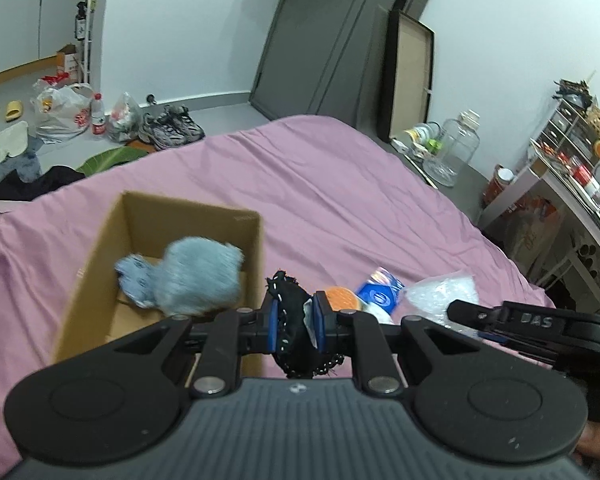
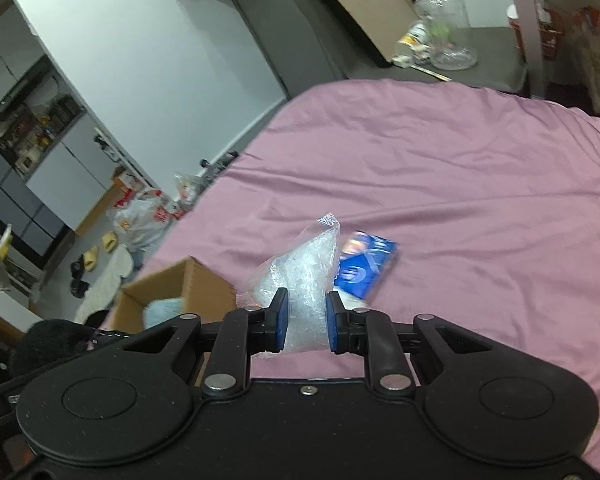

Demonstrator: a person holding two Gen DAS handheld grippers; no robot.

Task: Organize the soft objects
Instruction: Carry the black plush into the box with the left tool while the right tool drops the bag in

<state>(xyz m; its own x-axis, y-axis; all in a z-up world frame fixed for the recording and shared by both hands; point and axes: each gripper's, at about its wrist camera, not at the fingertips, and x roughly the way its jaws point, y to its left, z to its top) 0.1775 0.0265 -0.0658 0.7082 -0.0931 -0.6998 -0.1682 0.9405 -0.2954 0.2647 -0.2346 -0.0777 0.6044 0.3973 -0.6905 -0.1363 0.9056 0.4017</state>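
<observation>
White walls point(image 1: 172, 20) and a grey door point(image 1: 320, 32) stand beyond the pink-sheeted bed point(image 1: 320, 184); bags and shoes point(image 1: 176, 126) litter the grey floor point(image 1: 220, 110)

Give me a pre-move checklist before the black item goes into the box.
1. Left gripper shut on the black fabric item: ok.
2. Cardboard box open on top: ok.
3. Room left in the box beside the blue fluffy toy: ok, bare floor shows.
4. Left gripper over the box opening: not ok, it sits right of the box wall.
5. Right gripper around the clear plastic bag: ok; firmness cannot tell.
</observation>
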